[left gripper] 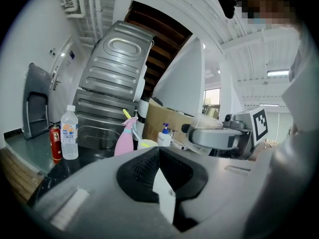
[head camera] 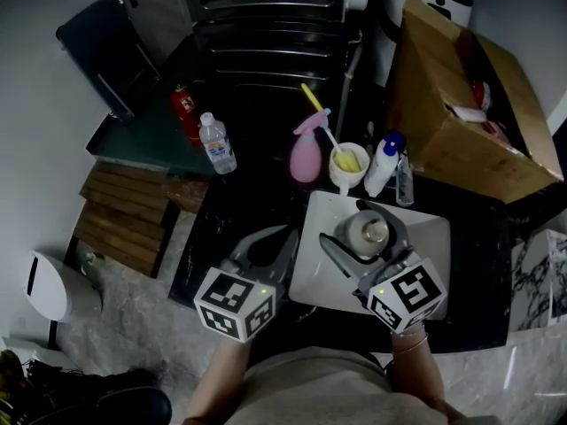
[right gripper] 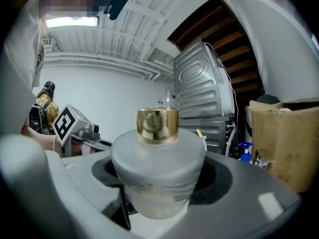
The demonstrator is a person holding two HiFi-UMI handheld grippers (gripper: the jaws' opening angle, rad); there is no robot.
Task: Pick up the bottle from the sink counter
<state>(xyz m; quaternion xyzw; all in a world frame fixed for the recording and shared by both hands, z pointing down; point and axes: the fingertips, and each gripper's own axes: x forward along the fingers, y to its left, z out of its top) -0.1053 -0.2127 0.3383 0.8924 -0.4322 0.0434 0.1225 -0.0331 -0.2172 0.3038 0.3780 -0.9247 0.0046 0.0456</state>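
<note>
The right gripper point(head camera: 366, 243) grips the frosted bottle point(right gripper: 158, 166) with the gold cap, over the white sink point(head camera: 427, 237) at near right, so the grasp seems done and only the lifting remains, while the left gripper point(left gripper: 159, 156) is closed and empty.

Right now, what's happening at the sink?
A person holds tongs in each hand over the white sink. The right tongs are clamped on a frosted bottle with a gold cap. Whether it is off the surface can't be told. The left tongs are closed on nothing beside it. A water bottle and a pink spray bottle stand on the dark counter behind.
</note>
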